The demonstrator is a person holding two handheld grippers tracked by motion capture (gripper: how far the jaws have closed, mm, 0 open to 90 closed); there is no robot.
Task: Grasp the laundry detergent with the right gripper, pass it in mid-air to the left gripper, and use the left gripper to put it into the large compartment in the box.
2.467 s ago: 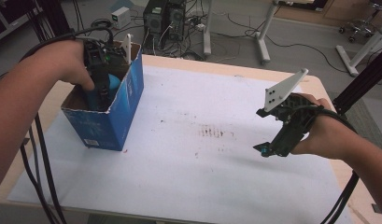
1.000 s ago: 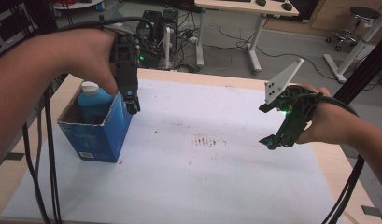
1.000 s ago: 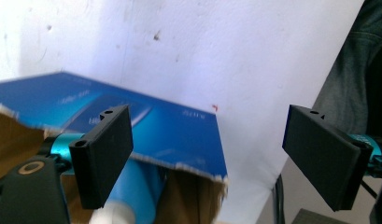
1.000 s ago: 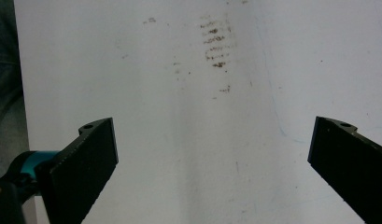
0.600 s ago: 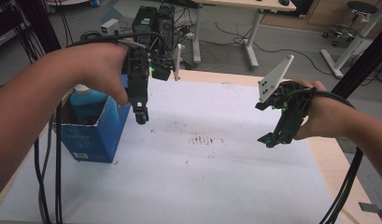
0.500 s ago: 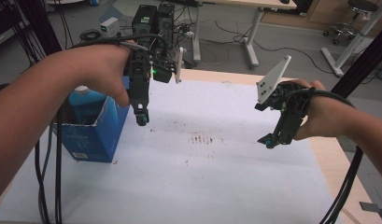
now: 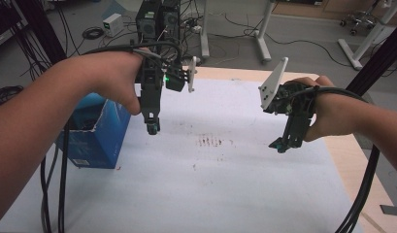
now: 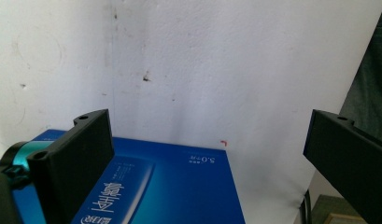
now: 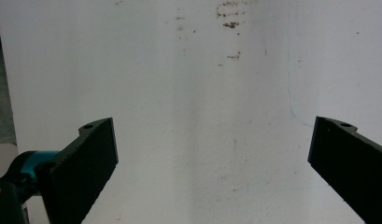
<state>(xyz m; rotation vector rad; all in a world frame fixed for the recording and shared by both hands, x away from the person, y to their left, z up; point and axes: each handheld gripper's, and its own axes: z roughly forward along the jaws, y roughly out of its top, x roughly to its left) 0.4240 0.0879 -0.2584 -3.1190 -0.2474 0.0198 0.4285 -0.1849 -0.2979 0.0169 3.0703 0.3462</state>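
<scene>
Box (image 7: 96, 133): blue carton, top torn open, standing on the left part of the surface (image 7: 225, 194), its left side near that edge. Contents hidden behind my left forearm; I can't tell what sits inside.

White sheet covers the surface; brown smudges (image 7: 213, 141) near the middle. Wide bare room between box and right side, nothing to snag on.

Left hand-held gripper (image 7: 152, 127) hangs just right of the box, above the sheet, pointing down. In the left gripper view its jaws stand wide apart, nothing between them, the box's printed face (image 8: 146, 186) below.

Right hand-held gripper (image 7: 282, 143) hovers well apart, over the right half, near the far-right wooden edge (image 7: 341, 141). In the right gripper view jaws likewise spread, bare sheet beneath.

My read: step in hand is work at the box, left side empty and clear of it. Next move likely calls for swinging left back over the opening or bracing the box wall; carton looks light, may tip or slide toward the near-left edge. Cables (image 7: 53, 194) dangle by the box's front; mind them.
</scene>
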